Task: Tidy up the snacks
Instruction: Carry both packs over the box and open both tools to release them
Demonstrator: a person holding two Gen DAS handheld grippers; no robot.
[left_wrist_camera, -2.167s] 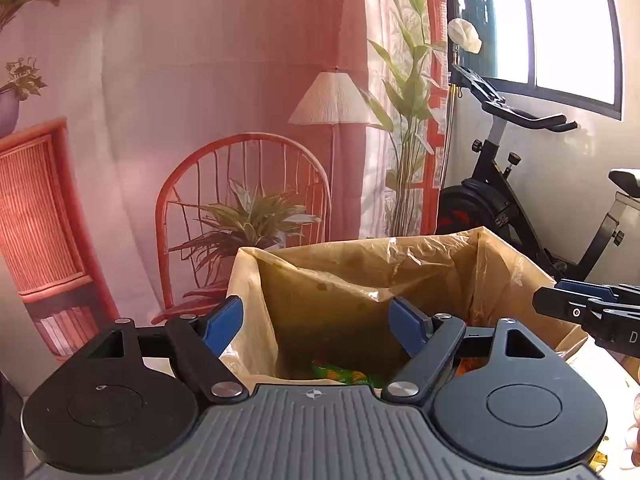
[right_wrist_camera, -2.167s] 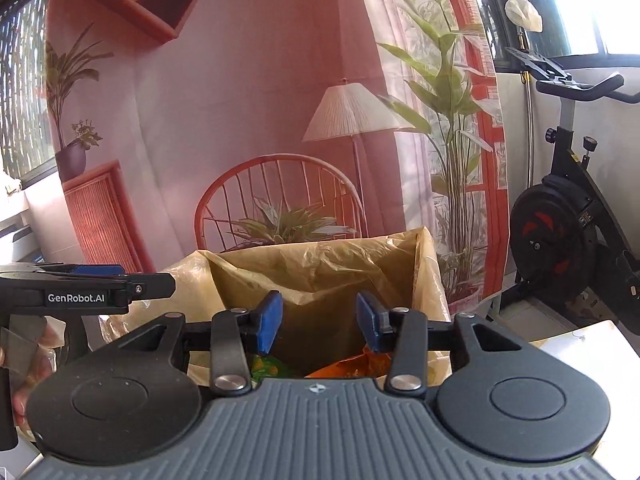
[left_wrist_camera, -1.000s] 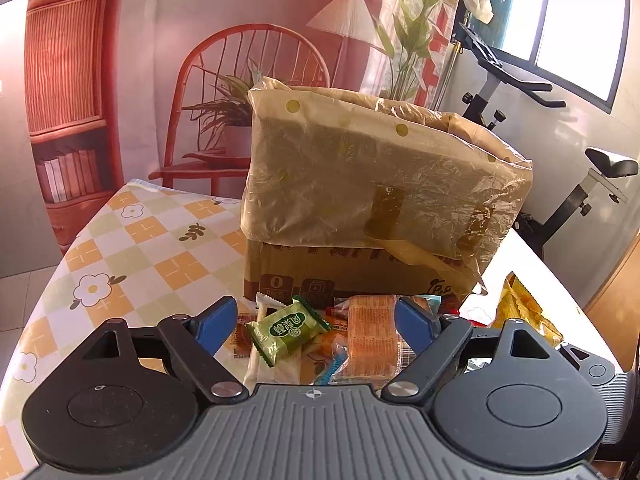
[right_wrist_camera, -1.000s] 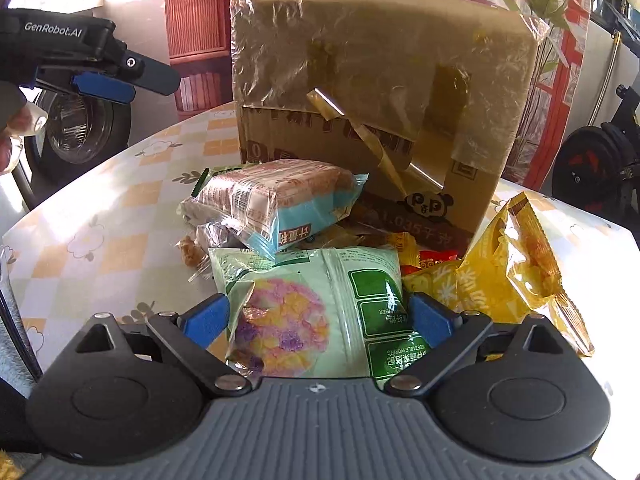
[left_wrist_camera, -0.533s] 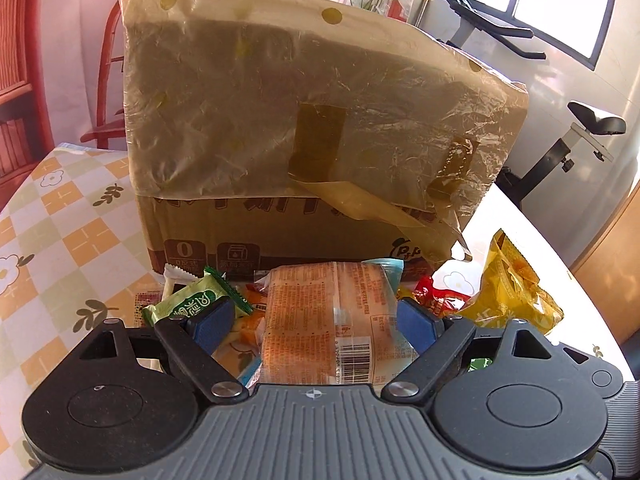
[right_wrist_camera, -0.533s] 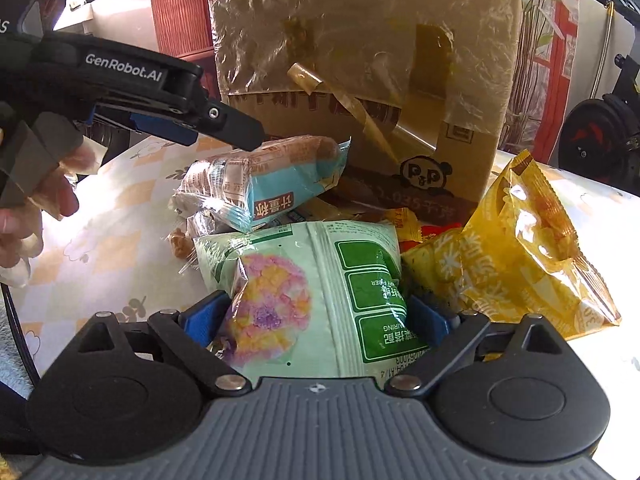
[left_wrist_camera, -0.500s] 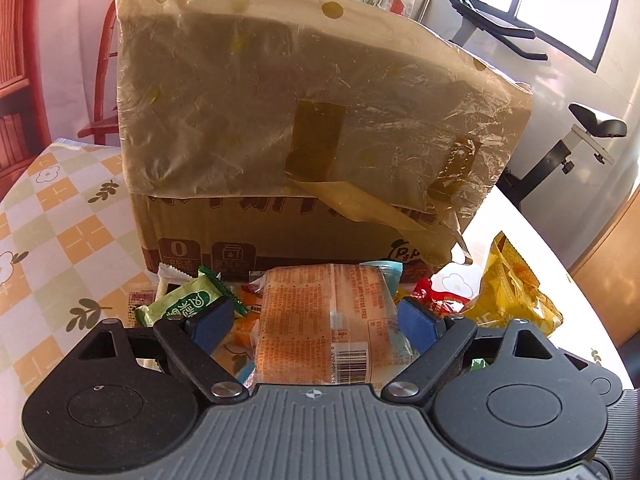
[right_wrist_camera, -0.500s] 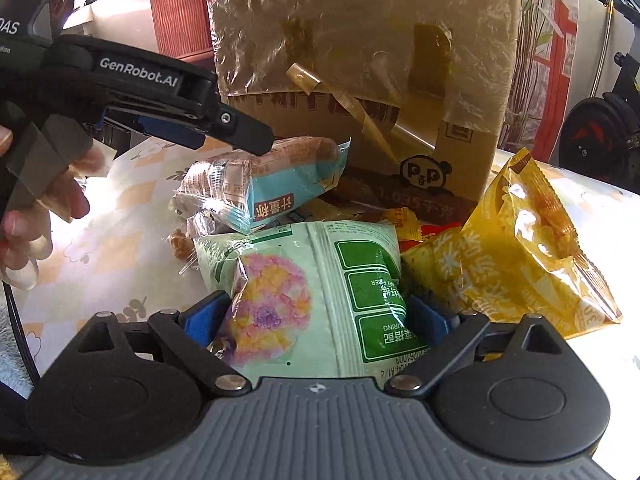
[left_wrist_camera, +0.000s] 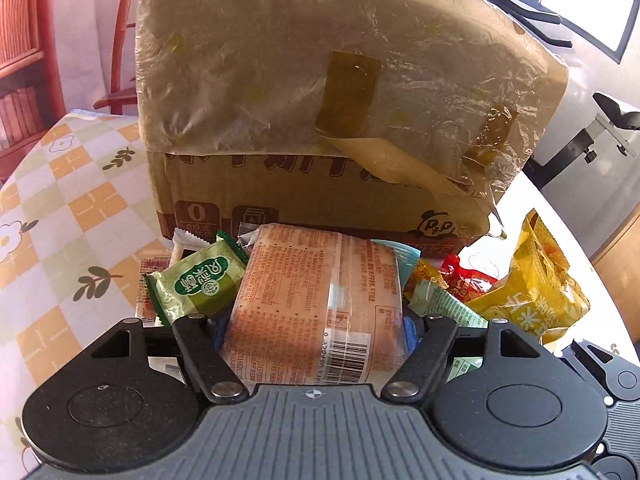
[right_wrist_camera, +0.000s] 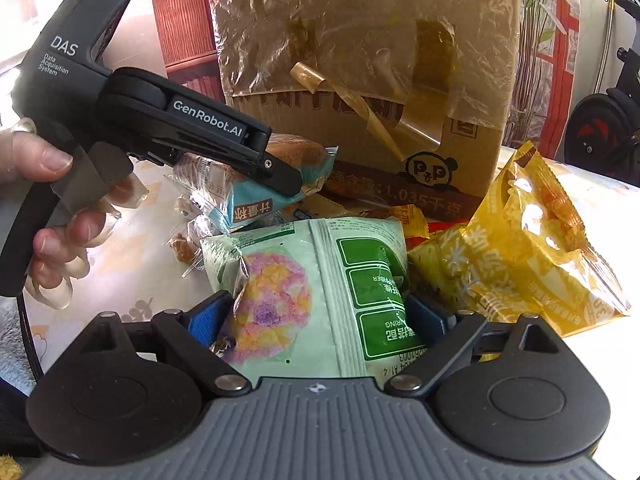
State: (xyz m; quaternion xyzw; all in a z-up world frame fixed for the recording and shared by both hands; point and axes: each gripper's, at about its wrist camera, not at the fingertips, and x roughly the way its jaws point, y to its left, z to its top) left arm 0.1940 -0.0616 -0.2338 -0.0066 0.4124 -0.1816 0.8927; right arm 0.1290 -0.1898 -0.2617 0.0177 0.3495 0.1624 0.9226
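Note:
A pile of snack packets lies on the table in front of a cardboard box lined with a yellowish plastic bag. My left gripper straddles an orange bread packet with a barcode, its fingers against both sides of it. My right gripper straddles a pale green packet with a pink and yellow picture, its blue pads at both edges. The left gripper's body shows in the right wrist view above the bread packet.
A small green packet lies left of the bread. A yellow crinkled bag and red wrappers lie to the right; the yellow bag also shows in the right wrist view. The checked tablecloth extends left. An exercise bike stands behind.
Both grippers came down from above the box to the pile. The left gripper has closed in around the bread packet; the right has moved closer over the green packet.

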